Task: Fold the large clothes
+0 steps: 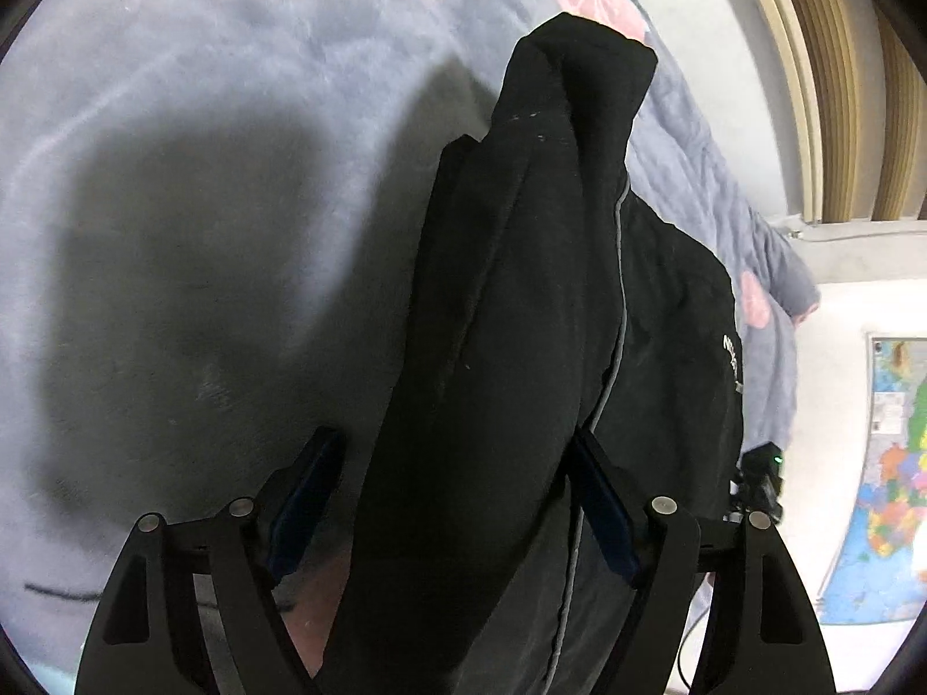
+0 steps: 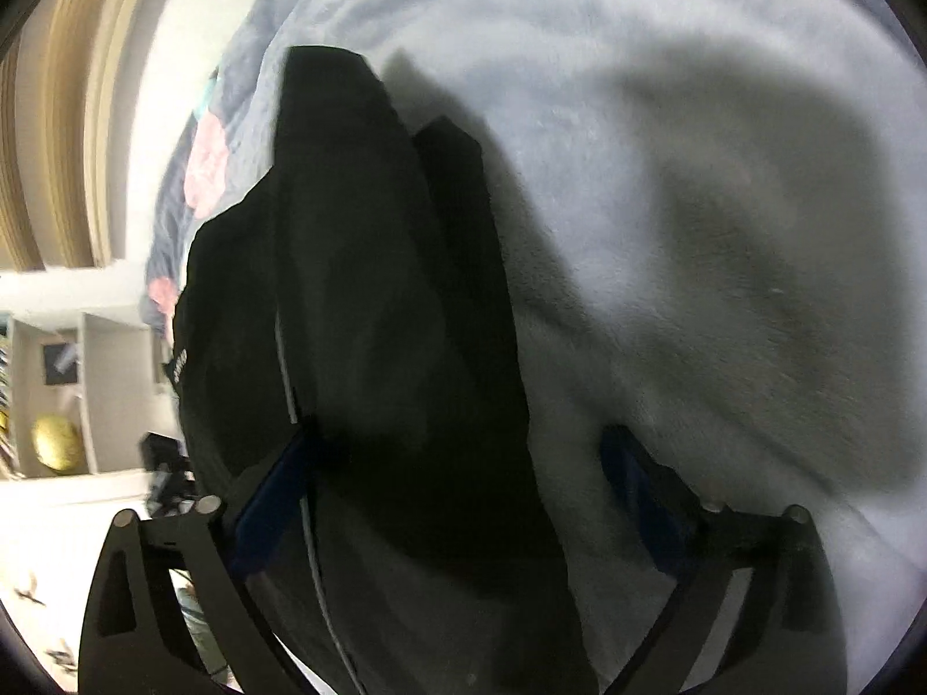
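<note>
Two grippers are logged. How are the jaws set?
— The left gripper [image 1: 455, 440] is held wide, and nothing is clamped. The black garment [image 1: 521, 289] is draped between the fingers; the pad at 4 o'clock is brushed by cloth, and the pad at 8 o'clock is kept clear.
And the right gripper [image 2: 460, 434]?
— It is spread as wide, with nothing gripped. The pad at 8 o'clock is met by the garment [image 2: 347, 260], while the pad at 4 o'clock is left well apart.
Where is the garment placed?
— It is bunched lengthwise from 6 towards 12 o'clock on a grey-blue blanket [image 1: 203, 174] (pink patches are noted), seen again in the right view [image 2: 695, 202].
Surroundings?
— A map [image 1: 886, 492] is recorded at 4 o'clock in the left view; a yellow ball [image 2: 55, 443] at 8 o'clock in the right view.
</note>
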`<action>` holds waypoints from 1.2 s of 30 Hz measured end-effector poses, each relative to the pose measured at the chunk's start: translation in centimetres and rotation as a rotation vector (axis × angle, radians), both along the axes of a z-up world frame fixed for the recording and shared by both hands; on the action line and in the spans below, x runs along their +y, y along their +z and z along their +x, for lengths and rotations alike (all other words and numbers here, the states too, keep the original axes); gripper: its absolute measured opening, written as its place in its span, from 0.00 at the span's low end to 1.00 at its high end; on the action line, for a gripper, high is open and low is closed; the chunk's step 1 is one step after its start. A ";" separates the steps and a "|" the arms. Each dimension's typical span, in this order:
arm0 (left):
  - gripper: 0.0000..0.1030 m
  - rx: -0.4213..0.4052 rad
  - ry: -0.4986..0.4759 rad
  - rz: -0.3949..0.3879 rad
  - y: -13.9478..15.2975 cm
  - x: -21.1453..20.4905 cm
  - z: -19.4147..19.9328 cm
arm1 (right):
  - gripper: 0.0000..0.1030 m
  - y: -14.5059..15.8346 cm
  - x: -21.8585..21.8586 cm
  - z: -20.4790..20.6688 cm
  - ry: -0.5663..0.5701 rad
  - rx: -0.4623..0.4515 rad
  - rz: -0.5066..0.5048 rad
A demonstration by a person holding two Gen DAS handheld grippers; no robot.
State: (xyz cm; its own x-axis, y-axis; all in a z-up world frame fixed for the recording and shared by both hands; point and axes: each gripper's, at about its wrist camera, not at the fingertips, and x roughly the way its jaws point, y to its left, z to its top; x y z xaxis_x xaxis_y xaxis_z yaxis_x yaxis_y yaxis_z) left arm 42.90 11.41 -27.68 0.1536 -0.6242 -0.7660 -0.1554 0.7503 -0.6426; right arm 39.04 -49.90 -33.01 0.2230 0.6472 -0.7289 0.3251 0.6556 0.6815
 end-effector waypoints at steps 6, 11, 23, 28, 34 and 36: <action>0.79 0.012 -0.006 -0.049 -0.9 -0.8 0.5 | 1.00 -0.9 0.7 1.3 -0.005 -0.012 0.039; 0.58 -0.029 0.016 -0.041 -0.3 -2.1 0.3 | 0.57 0.3 1.4 1.0 -0.005 -0.109 0.095; 0.21 -0.362 -0.025 -0.013 12.7 -5.6 -8.6 | 0.26 11.4 4.7 -5.9 0.023 -0.325 -0.008; 0.21 -0.445 -0.024 -0.038 18.3 -4.8 -14.9 | 0.26 18.6 5.6 -12.3 0.022 -0.395 -0.038; 0.21 -0.474 -0.020 -0.055 21.7 -2.8 -23.6 | 0.26 23.4 5.6 -21.2 0.061 -0.391 -0.089; 0.21 -0.450 -0.010 -0.063 21.2 -3.2 -25.6 | 0.26 23.5 6.9 -23.7 0.075 -0.358 -0.102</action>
